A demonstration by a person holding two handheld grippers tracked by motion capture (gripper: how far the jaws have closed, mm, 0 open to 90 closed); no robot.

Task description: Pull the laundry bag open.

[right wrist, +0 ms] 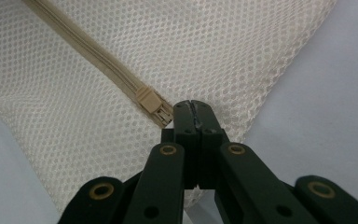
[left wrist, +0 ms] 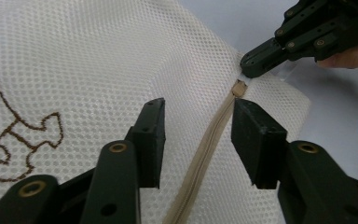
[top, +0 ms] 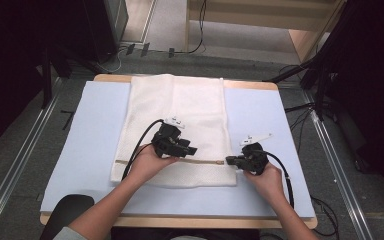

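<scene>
A white mesh bag (top: 180,110) lies flat on a pale blue mat (top: 95,130). A beige zipper (top: 200,162) runs along its near edge. My left gripper (top: 192,149) hovers over the zipper (left wrist: 205,144), open, with a pad on each side of it and not touching it. My right gripper (top: 228,161) sits at the bag's right end, shut on the mesh edge (right wrist: 214,46) just beside the zipper slider (right wrist: 148,99). In the left gripper view, the right gripper (left wrist: 251,65) shows ahead, right at the slider (left wrist: 238,87).
Brown stitching (left wrist: 18,135) marks the mesh left of the zipper. The mat covers a wooden table (top: 180,220) with bare margins left and right of the bag. Floor rails (top: 15,165), cables (top: 300,107) and dark stands surround the table. A black seat (top: 70,205) sits at the near left.
</scene>
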